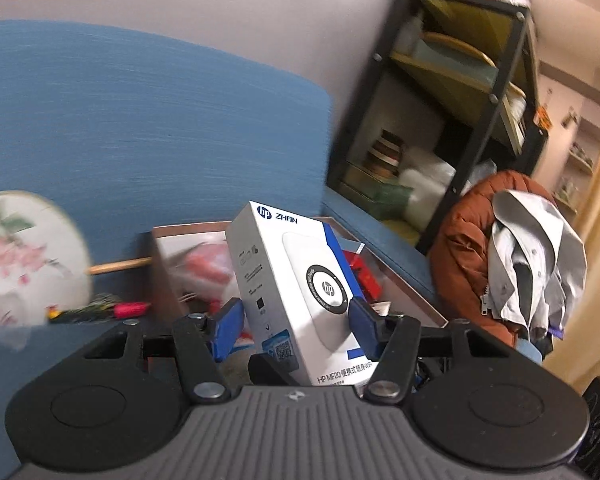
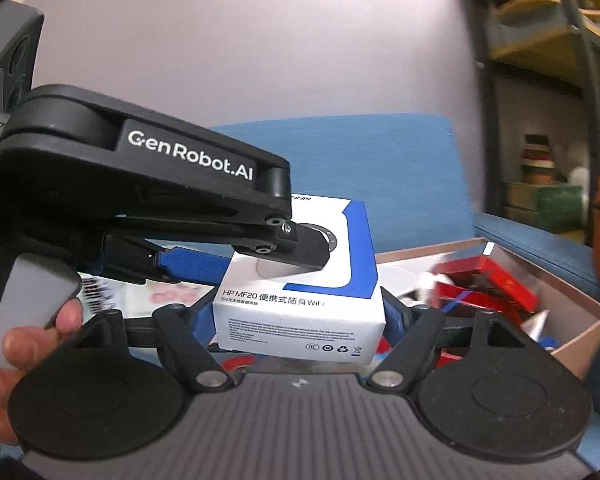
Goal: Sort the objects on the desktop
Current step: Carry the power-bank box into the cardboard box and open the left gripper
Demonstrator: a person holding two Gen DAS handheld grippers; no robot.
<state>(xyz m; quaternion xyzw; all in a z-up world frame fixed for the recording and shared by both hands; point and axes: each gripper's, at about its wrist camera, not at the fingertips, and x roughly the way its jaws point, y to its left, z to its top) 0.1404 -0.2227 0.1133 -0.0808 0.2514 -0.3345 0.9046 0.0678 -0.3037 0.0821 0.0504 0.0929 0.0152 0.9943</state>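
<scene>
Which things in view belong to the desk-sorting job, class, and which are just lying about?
Belong to the job:
HP box, gripped by left hand-held gripper and right hand-held gripper
open tray of items
round fan

Lying about:
metal shelf
brown jacket

White box (image 1: 296, 280) with blue stripe; black tongs (image 1: 296, 318), blue pads (image 1: 360, 316)

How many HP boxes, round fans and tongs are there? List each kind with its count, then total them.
White HP box: 1
Round fan: 1
Tongs: 2, left tongs and right tongs
Total: 4
</scene>
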